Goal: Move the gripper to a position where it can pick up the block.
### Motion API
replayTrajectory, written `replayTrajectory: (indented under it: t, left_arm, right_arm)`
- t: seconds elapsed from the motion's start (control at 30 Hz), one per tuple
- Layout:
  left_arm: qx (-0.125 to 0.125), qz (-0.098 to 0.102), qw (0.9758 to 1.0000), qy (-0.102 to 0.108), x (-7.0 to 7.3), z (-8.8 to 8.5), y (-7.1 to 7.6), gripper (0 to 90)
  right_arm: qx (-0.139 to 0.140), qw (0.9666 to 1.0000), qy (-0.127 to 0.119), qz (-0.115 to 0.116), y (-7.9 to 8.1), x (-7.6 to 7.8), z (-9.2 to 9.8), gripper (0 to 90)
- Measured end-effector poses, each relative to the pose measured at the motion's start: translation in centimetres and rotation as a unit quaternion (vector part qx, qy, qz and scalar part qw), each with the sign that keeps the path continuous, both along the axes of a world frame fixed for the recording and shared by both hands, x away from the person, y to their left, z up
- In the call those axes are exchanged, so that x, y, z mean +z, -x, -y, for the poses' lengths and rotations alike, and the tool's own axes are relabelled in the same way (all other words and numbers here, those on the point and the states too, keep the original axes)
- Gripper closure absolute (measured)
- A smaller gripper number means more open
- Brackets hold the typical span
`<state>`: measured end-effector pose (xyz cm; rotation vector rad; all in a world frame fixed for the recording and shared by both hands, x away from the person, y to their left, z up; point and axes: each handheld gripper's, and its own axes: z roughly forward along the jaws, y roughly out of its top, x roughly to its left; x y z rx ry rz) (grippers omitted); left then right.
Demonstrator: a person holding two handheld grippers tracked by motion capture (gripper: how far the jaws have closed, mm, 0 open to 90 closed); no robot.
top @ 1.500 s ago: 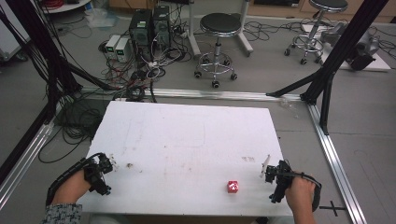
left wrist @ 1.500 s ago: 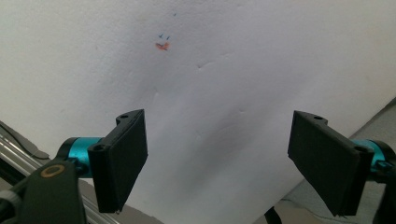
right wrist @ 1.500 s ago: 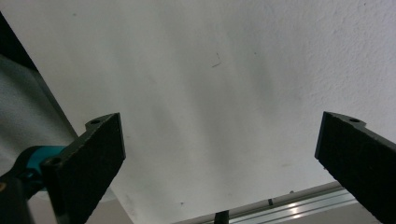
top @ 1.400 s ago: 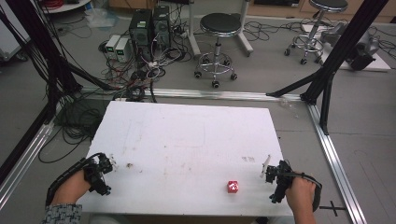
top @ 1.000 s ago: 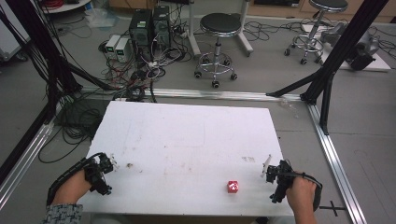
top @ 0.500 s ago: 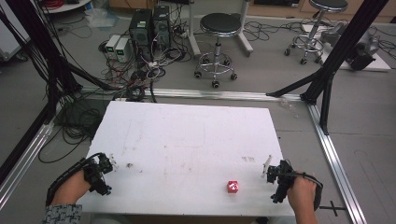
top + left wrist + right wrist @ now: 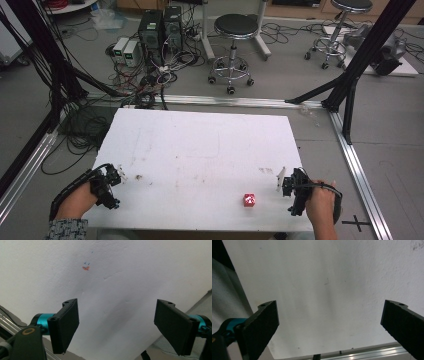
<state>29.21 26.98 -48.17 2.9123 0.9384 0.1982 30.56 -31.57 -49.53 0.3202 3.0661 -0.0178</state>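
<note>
Both the left gripper [image 7: 114, 176] and right gripper [image 7: 286, 184] rested wide apart at the white table's [image 7: 200, 145] near corners, with what looked like a small red cube [image 7: 249, 200] nearby.

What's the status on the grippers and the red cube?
Left gripper open, empty. Right gripper open, empty. Red cube on table, near right gripper, untouched. Nothing between.
</note>
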Motion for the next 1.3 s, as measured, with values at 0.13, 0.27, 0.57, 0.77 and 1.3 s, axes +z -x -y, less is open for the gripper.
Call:
replayTrajectory:
  t: [0.13, 0.27, 0.57, 0.77, 1.3]
  left_arm:
    - [0.0, 0.001, 1.0, 0.002, 0.0, 0.1, 0.0, 20.4]
    - [-0.002, -0.003, 1.0, 0.003, -0.1, 0.2, 0.0, 20.4]
    - [-0.007, -0.004, 1.0, 0.002, -0.1, 0.5, 0.1, 20.4]
    - [-0.009, -0.002, 1.0, 0.002, 0.0, 0.7, 0.1, 20.4]
    - [-0.009, -0.006, 0.9999, 0.002, -0.1, 0.8, 0.1, 20.3]
  right_arm:
    - [0.016, 0.9999, -0.002, 0.001, -0.1, 0.2, -0.4, 0.8]
    - [0.029, 0.9996, -0.002, -0.001, 0.0, 0.7, -0.8, 0.8]
    - [0.08, 0.9963, -0.023, 0.019, -0.1, 2.9, -3.2, 0.8]
    - [0.099, 0.9945, -0.026, 0.024, -0.2, 3.4, -4.8, 0.8]
    - [0.141, 0.9889, -0.043, -0.019, -0.6, 0.8, -10.4, 0.8]
